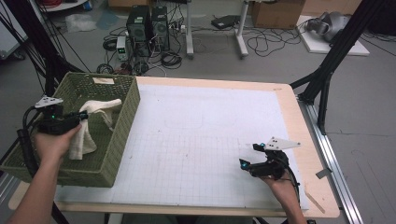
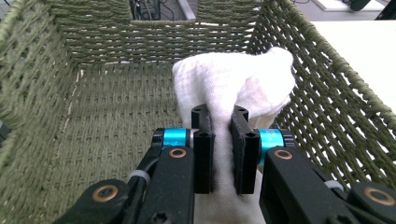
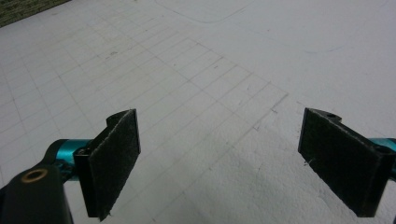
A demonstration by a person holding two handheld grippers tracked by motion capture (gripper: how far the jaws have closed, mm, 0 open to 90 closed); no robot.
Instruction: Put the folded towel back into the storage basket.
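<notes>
A white cloth (image 1: 89,125) hangs inside the green woven basket (image 1: 123,123) at the table's left side. My left gripper (image 1: 84,116) is shut on the white cloth, holding it over the basket's inside. In the left gripper view the white cloth (image 2: 233,84) bulges up past the two pads (image 2: 203,154), which pinch a fold of it, with the basket's (image 2: 70,93) floor and walls behind. My right gripper (image 1: 246,156) rests low over the white gridded mat near the table's front right. Its jaws stand wide apart with nothing between them, my right gripper (image 3: 219,163) above bare mat.
The white gridded mat (image 1: 201,140) covers most of the wooden table (image 1: 303,154). Beyond the table's far edge, computer towers (image 1: 148,28), cables and boxes sit on the floor. Black frame legs (image 1: 327,70) stand at the right.
</notes>
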